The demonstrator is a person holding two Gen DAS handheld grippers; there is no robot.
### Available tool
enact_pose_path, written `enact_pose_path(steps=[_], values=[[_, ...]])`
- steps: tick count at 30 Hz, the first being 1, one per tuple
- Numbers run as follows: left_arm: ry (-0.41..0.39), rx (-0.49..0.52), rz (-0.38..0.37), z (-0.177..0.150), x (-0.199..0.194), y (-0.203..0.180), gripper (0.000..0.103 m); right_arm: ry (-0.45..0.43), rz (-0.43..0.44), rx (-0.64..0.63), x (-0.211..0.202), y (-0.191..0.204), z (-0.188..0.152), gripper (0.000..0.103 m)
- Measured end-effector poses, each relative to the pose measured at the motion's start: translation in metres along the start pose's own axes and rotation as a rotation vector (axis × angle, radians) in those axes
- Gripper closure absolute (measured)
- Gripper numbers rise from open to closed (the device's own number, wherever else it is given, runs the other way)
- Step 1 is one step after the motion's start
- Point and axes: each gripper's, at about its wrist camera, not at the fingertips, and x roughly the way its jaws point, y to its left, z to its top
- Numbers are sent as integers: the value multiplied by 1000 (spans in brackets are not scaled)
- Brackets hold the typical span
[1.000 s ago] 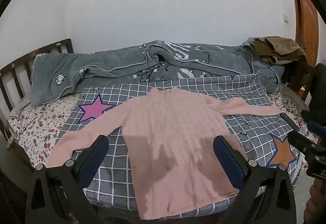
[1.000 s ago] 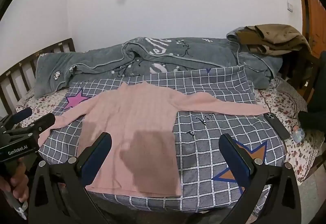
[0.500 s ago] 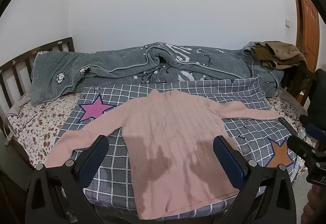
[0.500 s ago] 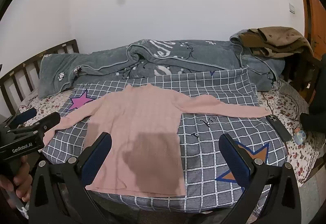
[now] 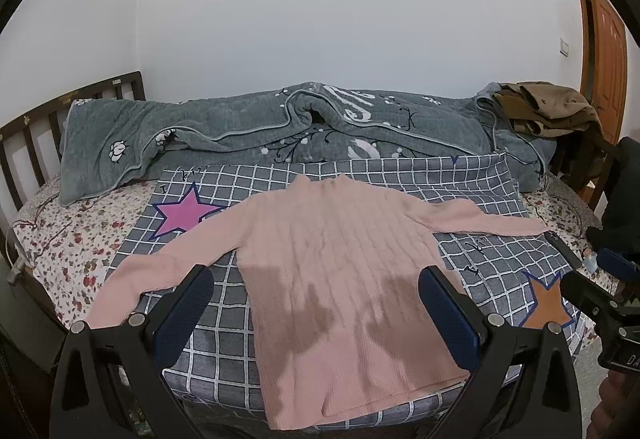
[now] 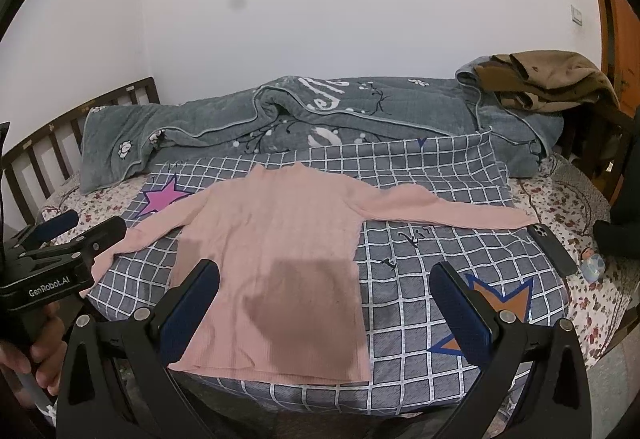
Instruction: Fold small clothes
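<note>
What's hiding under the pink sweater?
The pink sweater lies flat on a grey checked cloth with stars, spread over the flowery bedsheet. The cloth shows all round it; whatever pattern sits directly beneath the sweater is covered.

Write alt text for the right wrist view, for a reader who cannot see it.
A pink sweater lies flat, sleeves spread, on a grey checked sheet over a bed. The open right gripper hovers above its hem; the left gripper is at the left edge, and a phone lies right.
</note>
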Motion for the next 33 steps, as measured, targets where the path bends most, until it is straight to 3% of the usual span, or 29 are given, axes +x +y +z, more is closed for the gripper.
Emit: enact_pose_path(steps=[33], values=[[8,0,-5,1,0,-5,0,-3,3,6,-5,-1,-2,0]])
